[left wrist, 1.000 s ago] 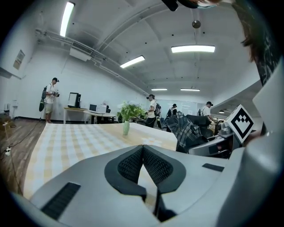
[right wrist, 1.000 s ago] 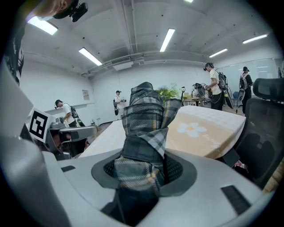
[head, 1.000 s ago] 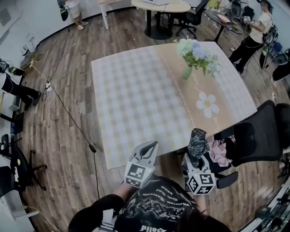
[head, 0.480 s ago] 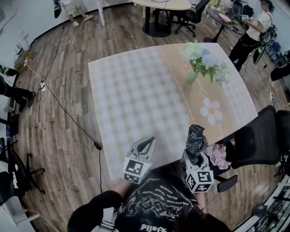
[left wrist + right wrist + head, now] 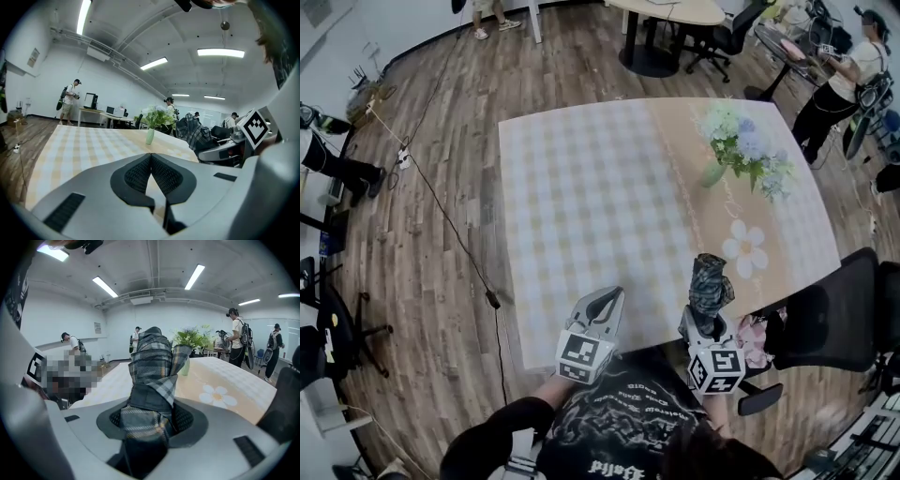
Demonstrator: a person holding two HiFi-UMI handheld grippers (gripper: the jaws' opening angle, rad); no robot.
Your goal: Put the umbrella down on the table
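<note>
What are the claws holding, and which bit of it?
The right claw grips the folded checked umbrella around its cloth near one end; the rest sticks out past the jaws. The left claw is shut and holds nothing.

The room was bright. Long ceiling lights glowed white and shone down evenly, so shadows were soft. The head view bent the floor round at its edges. Both gripper views had dark corners. Up close, the umbrella looked a bit blurry.
</note>
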